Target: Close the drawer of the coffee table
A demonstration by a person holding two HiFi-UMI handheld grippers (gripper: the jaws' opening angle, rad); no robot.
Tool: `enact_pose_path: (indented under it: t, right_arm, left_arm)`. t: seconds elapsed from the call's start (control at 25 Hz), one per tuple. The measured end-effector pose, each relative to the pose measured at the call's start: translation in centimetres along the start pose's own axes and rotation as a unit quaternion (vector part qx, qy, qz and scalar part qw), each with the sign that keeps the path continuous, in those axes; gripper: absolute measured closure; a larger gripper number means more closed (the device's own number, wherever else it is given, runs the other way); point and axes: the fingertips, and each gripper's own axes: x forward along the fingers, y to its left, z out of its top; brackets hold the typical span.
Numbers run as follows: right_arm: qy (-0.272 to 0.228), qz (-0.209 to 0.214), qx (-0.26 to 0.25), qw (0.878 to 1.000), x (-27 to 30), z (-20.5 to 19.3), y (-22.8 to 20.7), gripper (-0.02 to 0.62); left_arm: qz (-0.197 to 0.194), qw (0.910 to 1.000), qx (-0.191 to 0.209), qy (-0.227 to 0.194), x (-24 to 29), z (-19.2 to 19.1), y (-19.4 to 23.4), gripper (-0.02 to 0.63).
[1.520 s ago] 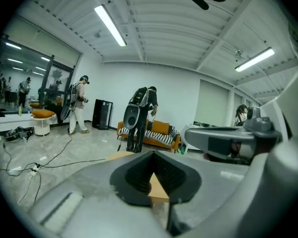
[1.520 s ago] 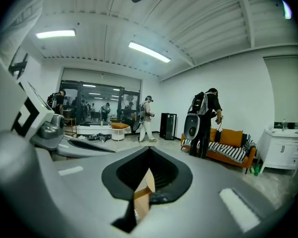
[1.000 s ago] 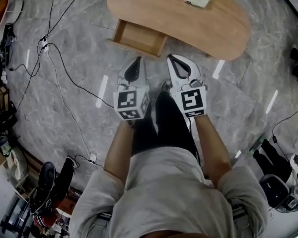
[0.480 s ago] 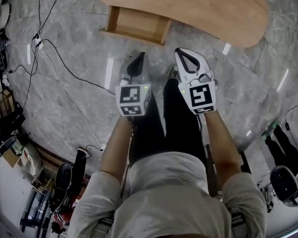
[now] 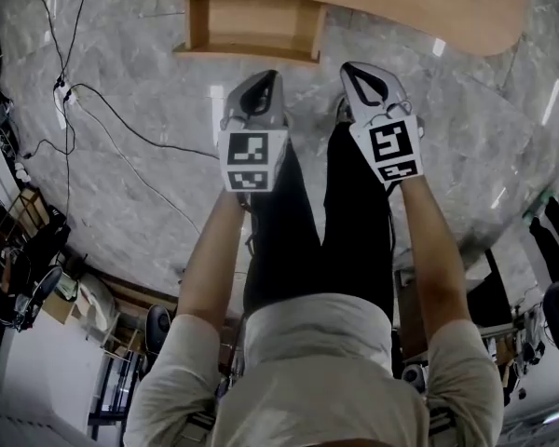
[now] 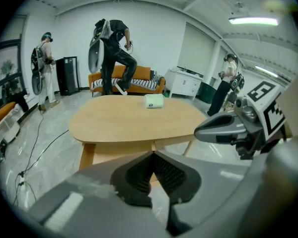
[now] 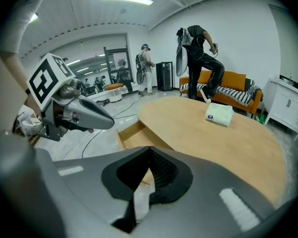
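Note:
The oval wooden coffee table (image 5: 429, 7) fills the top of the head view, and its drawer (image 5: 252, 26) stands pulled out toward me on the left side. My left gripper (image 5: 265, 77) is shut and empty, just short of the drawer's front edge. My right gripper (image 5: 359, 71) is also shut and empty, beside it and in front of the table edge. In the left gripper view the shut jaws (image 6: 153, 153) point at the drawer (image 6: 116, 151) under the tabletop (image 6: 134, 120). In the right gripper view the shut jaws (image 7: 149, 148) face the open drawer (image 7: 136, 135).
A white tissue pack (image 7: 219, 114) lies on the tabletop. Black cables (image 5: 102, 110) run over the marble floor at left. My legs (image 5: 317, 222) stand below the grippers. Several people, an orange sofa (image 6: 126, 81) and a white cabinet (image 6: 186, 86) are in the background.
Both grippers have sunk lower and stayed shut. In the head view the table and drawer slid toward the top edge, and the gripper tips now sit closer to the drawer front.

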Motion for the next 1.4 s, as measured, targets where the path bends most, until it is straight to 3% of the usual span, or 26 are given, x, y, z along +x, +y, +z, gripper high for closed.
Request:
enact_pose_path:
  t: [0.16,0.44,0.6,0.8,0.88,0.96,1.12,1.24,1.4]
  right_arm:
    - [0.032,-0.006,0.009,0.999,2.6,-3.0,-0.4,0.588]
    - [0.061,-0.011,0.022,0.998,5.9,-7.2,0.6,0.588]
    - [0.091,-0.025,0.028,0.995,7.2,-8.7,1.4,0.588]
    - [0.129,-0.026,-0.027,0.991,9.1,-10.6,2.3,0.584]
    - [0.143,-0.016,-0.035,0.989,9.5,-11.5,2.7,0.578]
    - [0.155,-0.008,-0.049,0.987,10.1,-12.1,3.0,0.486]
    - [0.169,0.001,-0.083,0.982,11.3,-13.5,3.7,0.482]
    - [0.192,0.006,-0.126,0.973,12.0,-14.7,3.5,0.469]
    - [0.208,0.016,-0.185,0.960,13.3,-15.2,3.9,0.460]
  left_arm:
    - [-0.037,0.9955,0.077,0.042,3.0,-2.1,0.6,0.585]
    - [-0.086,0.9724,0.196,0.093,6.5,-5.5,1.3,0.585]
    - [-0.114,0.9408,0.294,0.124,8.2,-8.2,2.5,0.586]
    - [-0.145,0.8946,0.392,0.157,10.4,-11.0,2.6,0.586]
    - [-0.144,0.8805,0.424,0.155,11.2,-11.5,2.6,0.586]
    - [-0.142,0.8697,0.442,0.167,12.1,-12.3,3.1,0.586]
    - [-0.141,0.8356,0.489,0.208,12.8,-14.8,3.8,0.556]
    - [-0.138,0.8218,0.508,0.219,13.4,-15.5,3.8,0.489]
    - [-0.128,0.8017,0.533,0.239,14.0,-16.6,4.6,0.474]
